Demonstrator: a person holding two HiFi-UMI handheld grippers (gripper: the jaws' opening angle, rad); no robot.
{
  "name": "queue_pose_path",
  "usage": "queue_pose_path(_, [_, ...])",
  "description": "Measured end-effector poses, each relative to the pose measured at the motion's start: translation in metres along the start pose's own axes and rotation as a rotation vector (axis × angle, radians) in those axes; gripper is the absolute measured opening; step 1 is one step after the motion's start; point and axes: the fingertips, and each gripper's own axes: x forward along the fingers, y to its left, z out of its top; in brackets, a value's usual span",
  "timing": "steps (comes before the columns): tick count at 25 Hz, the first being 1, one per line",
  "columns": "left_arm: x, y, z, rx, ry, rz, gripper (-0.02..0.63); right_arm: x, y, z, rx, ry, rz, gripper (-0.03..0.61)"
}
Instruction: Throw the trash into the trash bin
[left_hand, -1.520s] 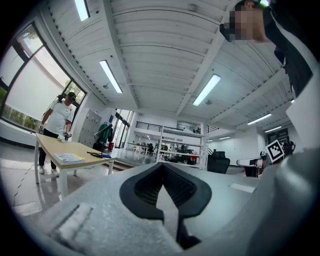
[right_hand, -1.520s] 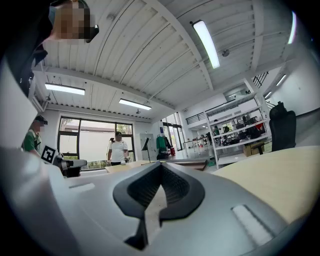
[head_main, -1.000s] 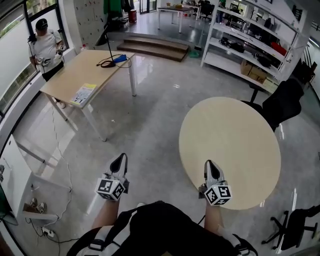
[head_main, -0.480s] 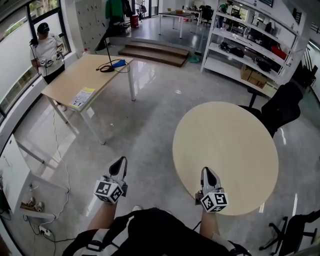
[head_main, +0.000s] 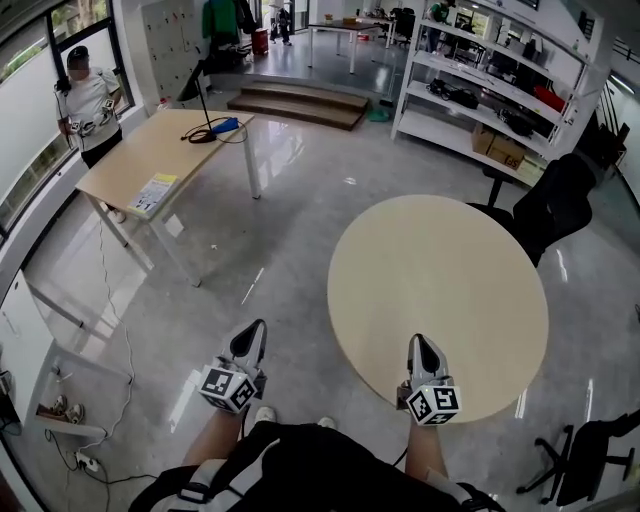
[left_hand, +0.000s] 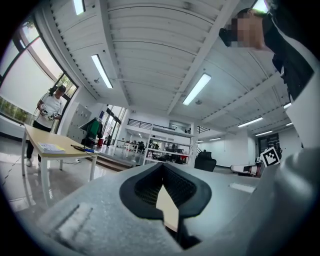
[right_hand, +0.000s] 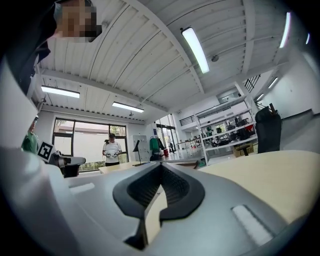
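**Both grippers empty, on the move**

- Left gripper: jaws together, holding nothing, just left of the round table.
- Right gripper: jaws together, empty, over the table's near edge.
- Change: the table sits further left in my head view than a second ago.
- Trash, trash bin: neither in view.
- I judge I'm still searching.

A glossy grey floor is seen beneath a round beige table and a rectangular wooden table. White shelving is set behind; strip lights are mounted overhead.
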Motion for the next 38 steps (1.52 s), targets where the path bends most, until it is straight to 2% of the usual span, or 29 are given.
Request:
queue_pose_path(7, [0.021,-0.011,0.005,0.010,0.004,-0.124,0.000,-0.047,-0.029,0.006,0.017,-0.027,-0.205,0.002])
queue_pose_path(10, [0.028,-0.012,0.004,-0.004,0.002,-0.182,0.001,-0.069,-0.025,0.009,0.038,-0.049,-0.284,0.002])
queue_pose_path(13, [0.029,-0.011,0.009,0.019,-0.020,-0.234,0.000,-0.089,-0.014,0.012,0.032,-0.072,-0.348,0.002])
queue_pose_path(16, [0.033,-0.009,0.018,0.031,-0.041,-0.294,0.001,-0.114,-0.008,0.018,0.032,-0.105,-0.449,0.002])
queue_pose_path(25, [0.039,-0.022,0.015,0.014,-0.014,-0.494,0.002,-0.183,0.039,0.014,0.019,-0.138,-0.647,0.002])
queue_pose_path(32, [0.027,-0.058,0.003,-0.029,0.012,-0.666,0.000,-0.229,0.081,0.017,-0.014,-0.169,-0.761,0.002])
queue_pose_path(38, [0.013,-0.063,-0.017,-0.042,0.055,-0.766,0.000,-0.267,0.119,-0.013,0.007,-0.163,-0.876,0.002])
